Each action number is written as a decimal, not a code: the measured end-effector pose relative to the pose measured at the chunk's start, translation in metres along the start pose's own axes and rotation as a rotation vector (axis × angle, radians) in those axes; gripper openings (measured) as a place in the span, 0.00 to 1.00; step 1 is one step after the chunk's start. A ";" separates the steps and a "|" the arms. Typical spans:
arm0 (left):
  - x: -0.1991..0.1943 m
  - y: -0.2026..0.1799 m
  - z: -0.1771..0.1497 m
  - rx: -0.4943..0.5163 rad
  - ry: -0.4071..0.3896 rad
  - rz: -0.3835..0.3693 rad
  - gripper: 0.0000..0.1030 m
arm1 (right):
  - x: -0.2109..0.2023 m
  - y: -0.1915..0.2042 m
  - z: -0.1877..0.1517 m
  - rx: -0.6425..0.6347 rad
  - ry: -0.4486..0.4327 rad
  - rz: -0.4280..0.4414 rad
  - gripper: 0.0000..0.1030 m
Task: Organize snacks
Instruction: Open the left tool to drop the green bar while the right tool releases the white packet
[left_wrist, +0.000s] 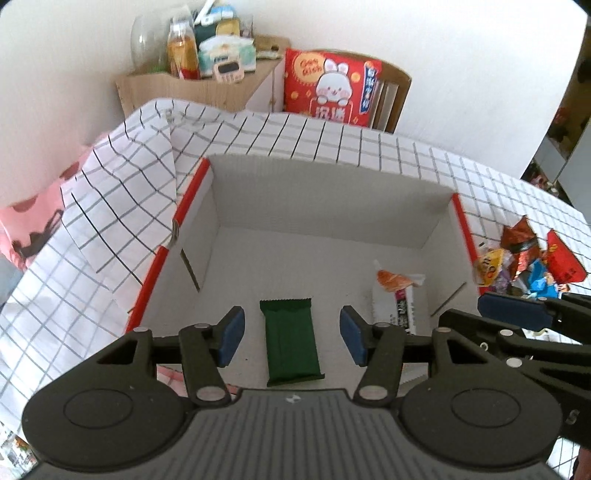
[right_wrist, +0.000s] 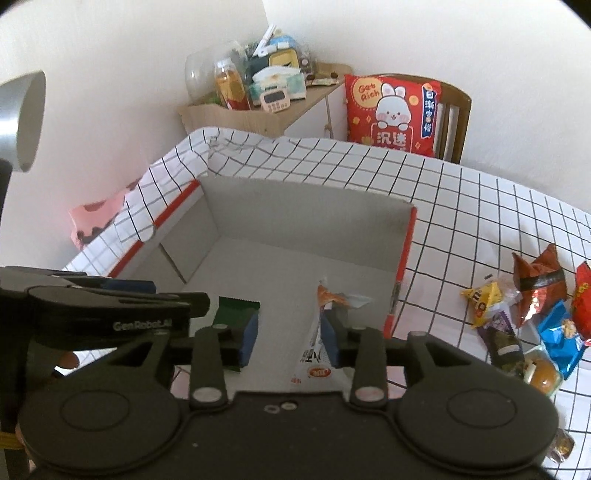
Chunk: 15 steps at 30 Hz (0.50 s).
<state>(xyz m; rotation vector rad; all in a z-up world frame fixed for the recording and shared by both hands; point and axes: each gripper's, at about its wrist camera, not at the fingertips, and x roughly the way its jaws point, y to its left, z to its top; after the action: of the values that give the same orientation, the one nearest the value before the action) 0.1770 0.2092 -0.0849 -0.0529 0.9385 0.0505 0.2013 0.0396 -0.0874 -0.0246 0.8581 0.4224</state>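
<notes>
Both tools stand apart and empty: our left gripper (left_wrist: 291, 334) hangs with its blue pads either side of the green bar (left_wrist: 291, 345), which lies flat on the box floor at lower centre of the left view, clear of both pads. Our right gripper (right_wrist: 288, 338) is also parted; the white pouch (right_wrist: 319, 332) sits against its right-hand pad (right_wrist: 328, 339), and we cannot tell whether it touches or just lies behind it.

We judge both snacks delivered into the white box (left_wrist: 332, 192), so the step in hand is pulling out cleanly. We should lift straight up, jaws wide, so no pad drags a wrapper over the red-edged rim, and keep the two tools from knocking where they crowd at the frame's lower right. Next we turn to the loose snack pile (right_wrist: 532, 314) on the checked cloth (right_wrist: 480, 206) at right of the right view.

Readable writing: "GenRobot.AI" on the left tool's side, "Get Rich" on the red rabbit cushion (right_wrist: 391, 110) at upper centre, plus Chinese characters we cannot read surely.
</notes>
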 end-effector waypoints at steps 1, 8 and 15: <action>-0.004 -0.001 -0.001 0.004 -0.011 -0.001 0.57 | -0.005 -0.001 -0.001 0.003 -0.009 0.002 0.39; -0.043 -0.018 -0.010 0.030 -0.095 -0.019 0.58 | -0.045 -0.016 -0.009 0.039 -0.083 0.023 0.49; -0.077 -0.047 -0.024 0.052 -0.167 -0.032 0.65 | -0.087 -0.029 -0.022 0.034 -0.157 0.050 0.62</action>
<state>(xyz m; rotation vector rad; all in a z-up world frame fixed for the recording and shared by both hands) 0.1158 0.1595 -0.0361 -0.0150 0.7715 0.0010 0.1453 -0.0217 -0.0419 0.0610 0.7124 0.4503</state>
